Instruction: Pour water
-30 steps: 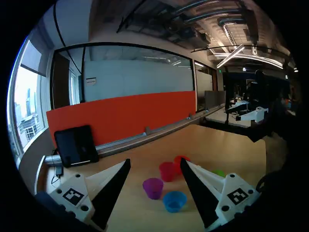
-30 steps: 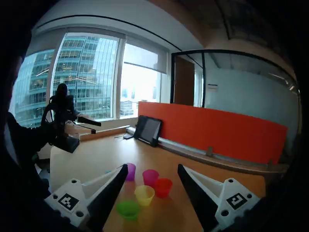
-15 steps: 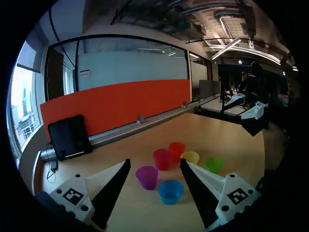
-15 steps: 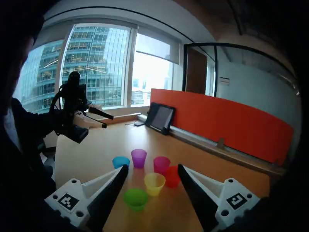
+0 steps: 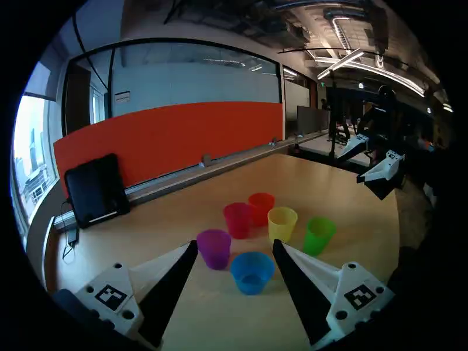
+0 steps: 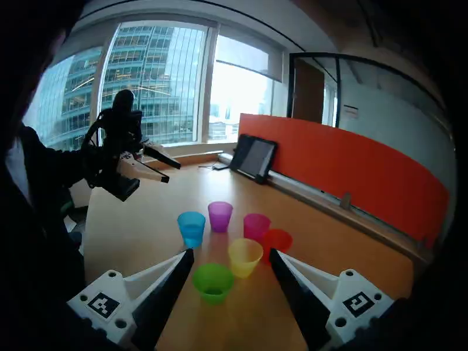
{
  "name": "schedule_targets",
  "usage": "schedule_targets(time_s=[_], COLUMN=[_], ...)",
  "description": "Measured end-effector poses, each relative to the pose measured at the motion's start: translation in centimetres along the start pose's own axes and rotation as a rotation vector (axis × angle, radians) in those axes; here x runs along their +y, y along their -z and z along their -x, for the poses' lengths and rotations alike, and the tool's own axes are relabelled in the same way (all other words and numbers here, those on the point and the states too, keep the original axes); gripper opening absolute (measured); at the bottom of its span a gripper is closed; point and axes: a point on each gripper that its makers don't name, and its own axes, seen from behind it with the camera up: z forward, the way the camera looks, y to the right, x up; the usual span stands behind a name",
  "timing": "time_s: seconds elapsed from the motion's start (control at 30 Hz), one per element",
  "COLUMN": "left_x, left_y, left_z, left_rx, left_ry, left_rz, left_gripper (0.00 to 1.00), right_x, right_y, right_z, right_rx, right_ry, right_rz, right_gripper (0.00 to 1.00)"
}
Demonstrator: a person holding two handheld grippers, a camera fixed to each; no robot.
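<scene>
Several plastic cups stand close together on a wooden table (image 5: 327, 193). In the left gripper view my left gripper (image 5: 234, 247) is open above the near cups, the blue cup (image 5: 251, 272) and the purple cup (image 5: 214, 248) between its fingers; behind them stand a pink cup (image 5: 237, 219), a red cup (image 5: 261, 207), a yellow cup (image 5: 282, 223) and a green cup (image 5: 319, 234). In the right gripper view my right gripper (image 6: 230, 256) is open over the green cup (image 6: 213, 282) and the yellow cup (image 6: 244, 257). The other gripper (image 5: 377, 169) shows far right, and the left one (image 6: 131, 167) far left.
A dark tablet (image 5: 96, 190) leans against the orange partition (image 5: 175, 137) at the table's back edge, with a cable beside it. Large windows (image 6: 134, 88) lie beyond the table's end. A person's dark sleeve (image 6: 52, 169) holds the far gripper. Desks and lamps stand in the room behind.
Both grippers have tilted down toward the table and come closer, so the cups now sit higher and larger between the fingers. No cup has moved.
</scene>
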Motion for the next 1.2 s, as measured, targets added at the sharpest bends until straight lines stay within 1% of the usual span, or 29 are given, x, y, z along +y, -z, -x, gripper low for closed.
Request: schedule_targets(time_s=[0.27, 0.47, 0.67, 0.87, 0.97, 1.2], left_x=[1.0, 1.9, 2.1, 2.5, 2.6, 2.7], left_y=[-1.4, -2.3, -3.0, -3.7, -4.0, -5.1], left_z=[3.0, 5.0, 7.0, 8.8, 9.7, 11.3], left_rx=[-0.059, -0.099, -0.139, -0.182, -0.207, -0.242], left_ry=[-0.014, -0.011, -0.01, -0.023, -0.022, -0.007], left_rz=[0.018, 0.048, 0.063, 0.079, 0.087, 0.101], left_gripper=[0.95, 0.95, 0.96, 0.96, 0.96, 0.96], right_x=[-0.6, -0.9, -1.4, -1.5, -1.5, -1.7], right_y=[-0.8, -1.4, -2.1, -2.9, -3.4, -4.7], right_z=[2.9, 4.8, 6.5, 8.4, 9.2, 10.6], right_rx=[-0.047, -0.083, -0.114, -0.155, -0.171, -0.198], right_ry=[-0.014, -0.009, -0.003, -0.002, -0.006, -0.005], right_rz=[-0.024, -0.034, -0.053, -0.061, -0.069, -0.086], right_gripper=[1.0, 1.0, 1.0, 1.0, 1.0, 1.0])
